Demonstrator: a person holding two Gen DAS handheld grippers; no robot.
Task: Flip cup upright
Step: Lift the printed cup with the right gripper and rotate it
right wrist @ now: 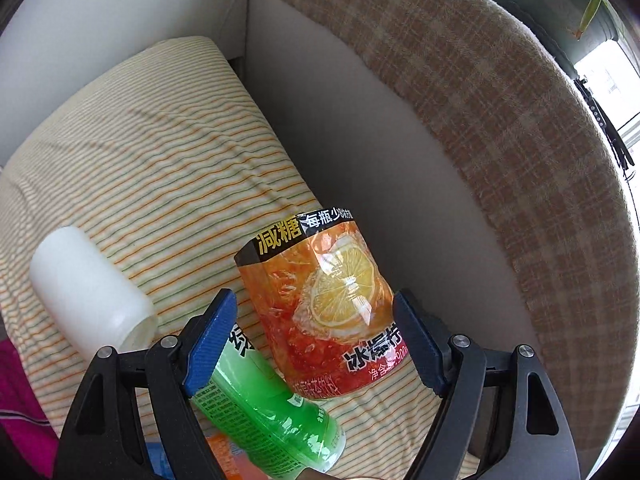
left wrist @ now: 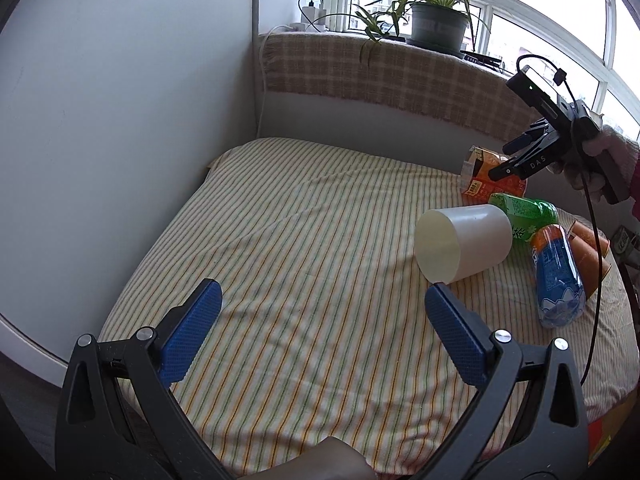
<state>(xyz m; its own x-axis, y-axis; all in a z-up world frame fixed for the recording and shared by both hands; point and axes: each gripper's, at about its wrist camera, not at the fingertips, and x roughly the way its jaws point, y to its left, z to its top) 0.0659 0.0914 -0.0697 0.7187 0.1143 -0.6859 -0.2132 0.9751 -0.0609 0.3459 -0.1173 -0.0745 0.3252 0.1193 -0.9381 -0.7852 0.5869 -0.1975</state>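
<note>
A white plastic cup (left wrist: 464,242) lies on its side on the striped cloth, its closed base facing my left gripper. It also shows in the right wrist view (right wrist: 90,292) at the lower left. My left gripper (left wrist: 322,312) is open and empty, low over the cloth, with its right fingertip just in front of the cup. My right gripper (right wrist: 314,334) is open and empty, held above an orange drink bottle (right wrist: 324,312). The right gripper also shows in the left wrist view (left wrist: 510,158), up at the far right behind the cup.
A green bottle (left wrist: 524,216), a blue-and-orange bottle (left wrist: 556,280) and orange cups (left wrist: 588,252) lie right of the white cup. A plaid-covered ledge (left wrist: 400,76) with a potted plant (left wrist: 436,20) runs behind. A white wall (left wrist: 120,120) stands on the left.
</note>
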